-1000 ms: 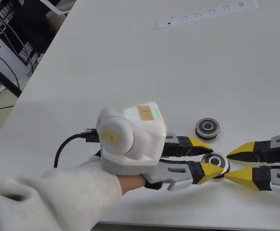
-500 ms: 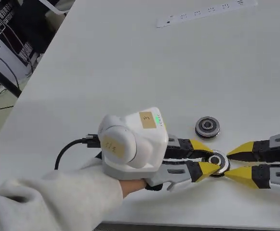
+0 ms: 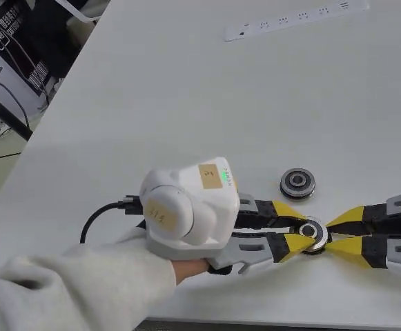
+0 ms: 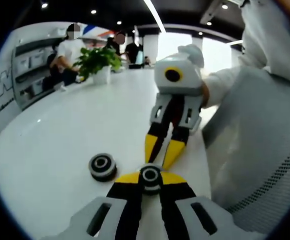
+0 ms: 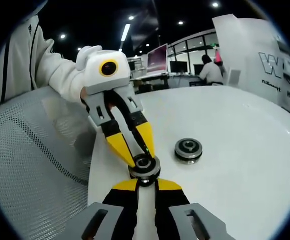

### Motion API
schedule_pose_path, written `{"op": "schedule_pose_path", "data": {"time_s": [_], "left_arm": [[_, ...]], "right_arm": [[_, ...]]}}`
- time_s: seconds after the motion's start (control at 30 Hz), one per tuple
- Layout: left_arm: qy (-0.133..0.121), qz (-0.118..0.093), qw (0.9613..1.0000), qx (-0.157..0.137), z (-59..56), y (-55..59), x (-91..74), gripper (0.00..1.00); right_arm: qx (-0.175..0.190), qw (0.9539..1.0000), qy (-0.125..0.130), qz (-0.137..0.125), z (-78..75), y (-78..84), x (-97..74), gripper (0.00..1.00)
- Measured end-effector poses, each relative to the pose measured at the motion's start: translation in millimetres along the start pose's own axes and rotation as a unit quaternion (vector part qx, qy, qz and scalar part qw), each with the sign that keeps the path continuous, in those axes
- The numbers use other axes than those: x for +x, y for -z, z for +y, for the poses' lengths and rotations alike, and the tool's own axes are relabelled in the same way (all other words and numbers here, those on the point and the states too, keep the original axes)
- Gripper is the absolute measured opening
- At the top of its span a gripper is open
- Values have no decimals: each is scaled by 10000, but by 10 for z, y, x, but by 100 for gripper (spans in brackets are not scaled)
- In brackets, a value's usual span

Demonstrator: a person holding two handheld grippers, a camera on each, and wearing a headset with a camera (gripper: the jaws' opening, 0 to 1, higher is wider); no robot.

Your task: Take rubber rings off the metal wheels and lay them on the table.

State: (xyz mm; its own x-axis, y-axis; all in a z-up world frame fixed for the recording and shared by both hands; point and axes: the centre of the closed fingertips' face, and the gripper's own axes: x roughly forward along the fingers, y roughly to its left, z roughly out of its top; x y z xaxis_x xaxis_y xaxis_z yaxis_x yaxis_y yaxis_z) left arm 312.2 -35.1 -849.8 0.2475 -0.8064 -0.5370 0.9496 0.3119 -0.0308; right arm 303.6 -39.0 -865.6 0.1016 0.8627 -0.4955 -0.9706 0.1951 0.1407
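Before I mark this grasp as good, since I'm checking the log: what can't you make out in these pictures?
Near wheel: rim covered by the left gripper and right gripper in both gripper views, too small in the head view.
Right gripper: pinching the rubber or only touching, cannot tell; body cut off by the head view's right edge.
Far wheel: where rubber ends and metal starts, blurred in both gripper views.

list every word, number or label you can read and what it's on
"W": large dark letter on the white wall panel.
Small print under it: too blurred to read.
Tan square sticker on the left claw body: one character, too blurred.
White labels on the black equipment beside the table: too small.
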Motion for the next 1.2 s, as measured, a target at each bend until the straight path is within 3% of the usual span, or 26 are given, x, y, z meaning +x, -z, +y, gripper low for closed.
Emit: {"op": "schedule_pose_path", "data": {"time_s": [0.23,0.37,0.63,0.73,0.77,0.8,0.87,0.93,0.97,1.0,1.07,1.2], "left_arm": [[-6,-16,10000,89,5,-6,1,14],[-11,-26,9999,127,5,-10,5,13],[-6,-28,9999,152,1,-11,3,13],[-43,-25,9999,138,19,-6,-5,13],[-40,-29,9999,134,21,-5,-7,13],[-31,-38,9999,127,19,-4,-9,13],[-30,-45,9999,147,18,-5,-8,13],[-28,-42,9999,150,17,-4,-10,13],[-36,-39,9999,159,19,-3,-11,13],[-37,-42,9999,156,19,-3,-12,13],[-57,-52,9998,161,23,-3,-12,13],[-53,-59,9998,161,20,-4,-12,13]], "right_arm": [[-169,9999,28,18,6,5,-7,7],[-325,9993,174,35,-54,3,-13,0],[-158,9997,173,21,-39,16,-15,0],[-231,9994,245,-118,-51,10,-1,0],[47,9994,297,-185,-39,4,3,0],[-168,9995,234,-146,-55,5,-4,0],[-26,9996,244,-146,-55,2,-3,0],[422,9986,302,-63,-60,7,-1,0],[361,9989,297,-93,-75,-2,2,0],[586,9977,315,-124,-79,2,-1,0],[1124,9927,347,-263,-96,0,-2,0],[1662,9849,322,-361,-106,7,-7,0]]}}
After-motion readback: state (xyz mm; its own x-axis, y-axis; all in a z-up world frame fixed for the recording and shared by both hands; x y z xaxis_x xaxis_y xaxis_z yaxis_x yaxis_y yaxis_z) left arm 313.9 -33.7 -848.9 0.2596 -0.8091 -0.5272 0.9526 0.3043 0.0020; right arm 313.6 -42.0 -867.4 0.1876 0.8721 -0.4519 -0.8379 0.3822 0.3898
